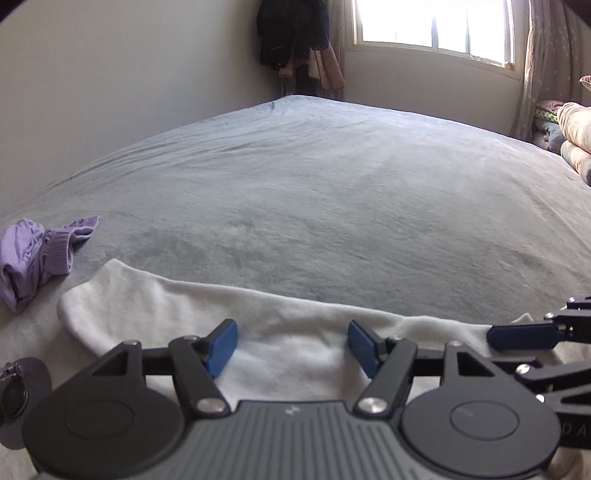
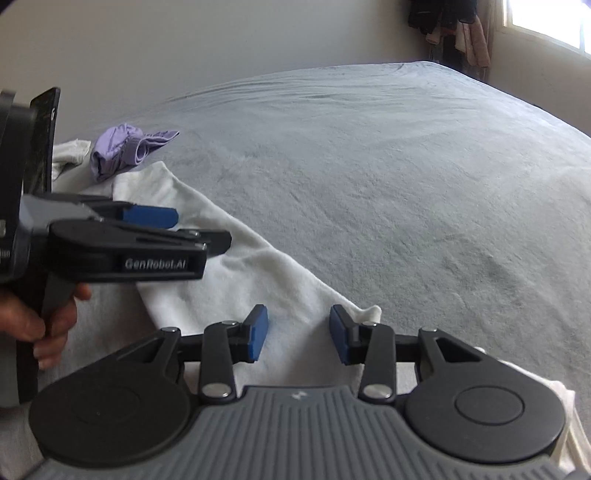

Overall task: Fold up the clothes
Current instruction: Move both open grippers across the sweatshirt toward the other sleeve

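Blue rubber pads are facing each other across a wide gap on the left gripper [image 1: 291,345], whose jaws are standing apart with nothing between them, hovering just over the white garment [image 1: 177,314]. The right gripper [image 2: 298,336] is likewise holding its jaws spread, empty, above the near end of that same white garment [image 2: 240,273]. In the left wrist view the right gripper [image 1: 524,338] is showing side-on at the garment's right end; in the right wrist view the left gripper [image 2: 155,218] is reaching in over the garment's left part, with the person's left hand [image 2: 40,317] gripping its handle.

The white garment is lying as a long flattened band on the grey bedspread [image 1: 332,192], along the bed's near edge. Just beyond the garment's far left end a crumpled lilac garment [image 1: 37,254] is sitting on the bedspread. Farther from the white garment, dark clothes [image 1: 291,33] are hanging in the room corner beside a bright window [image 1: 432,26].
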{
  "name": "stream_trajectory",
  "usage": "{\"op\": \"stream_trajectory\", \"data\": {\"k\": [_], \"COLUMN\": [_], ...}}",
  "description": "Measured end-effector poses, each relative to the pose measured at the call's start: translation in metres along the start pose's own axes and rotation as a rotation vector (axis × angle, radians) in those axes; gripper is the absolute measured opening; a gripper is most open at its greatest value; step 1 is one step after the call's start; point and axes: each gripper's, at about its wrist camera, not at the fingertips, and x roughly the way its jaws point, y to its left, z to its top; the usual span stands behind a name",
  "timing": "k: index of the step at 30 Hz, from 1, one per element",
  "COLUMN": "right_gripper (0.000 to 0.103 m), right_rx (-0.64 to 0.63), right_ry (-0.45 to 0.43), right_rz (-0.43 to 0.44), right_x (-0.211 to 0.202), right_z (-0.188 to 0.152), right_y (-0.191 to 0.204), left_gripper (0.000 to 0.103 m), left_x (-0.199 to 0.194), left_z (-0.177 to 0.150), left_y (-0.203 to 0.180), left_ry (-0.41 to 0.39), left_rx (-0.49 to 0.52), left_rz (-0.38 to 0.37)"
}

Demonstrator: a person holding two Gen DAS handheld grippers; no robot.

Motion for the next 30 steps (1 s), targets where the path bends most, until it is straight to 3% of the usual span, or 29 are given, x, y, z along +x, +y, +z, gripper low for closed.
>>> {"op": "stream_trajectory", "data": {"k": [6, 10, 15, 22, 28, 30], "right_gripper": [0.044, 0.050, 0.052, 0.054, 0.054, 0.054], "right_rx": [0.011, 0.001, 0.023, 0.023, -0.011, -0.018], "right_ry": [-0.089, -0.113, -0.128, -0.046, -0.013, -0.018], "right_rz": [-0.072, -0.130, -0.134, -0.084, -0.065, -0.078], "right_x": [0.013, 0.020, 0.021, 0.001, 0.005, 0.004], "right_z": [0.003, 0.004, 0.005, 0.013, 0.009, 0.011], "right_y": [0.010, 0.013, 0.011, 0.006, 0.010, 0.012], "left_gripper": [0.077, 0.079, 0.078, 0.077, 0.077, 0.074], "left_x": [0.008, 0.014, 0.008, -0.011, 0.003, -0.011], "left_z": [0.002, 0.004, 0.008, 0.017, 0.005, 0.011], "left_y": [0.023, 0.037, 0.038, 0.040, 0.046, 0.047], "left_ry": [-0.018, -0.025, -0.029, 0.000, 0.041, 0.085], "left_rx": [-0.056, -0.104, -0.141, -0.167, -0.175, -0.224], "left_rz": [0.026, 0.058, 0.102, 0.020, 0.111, 0.096]}}
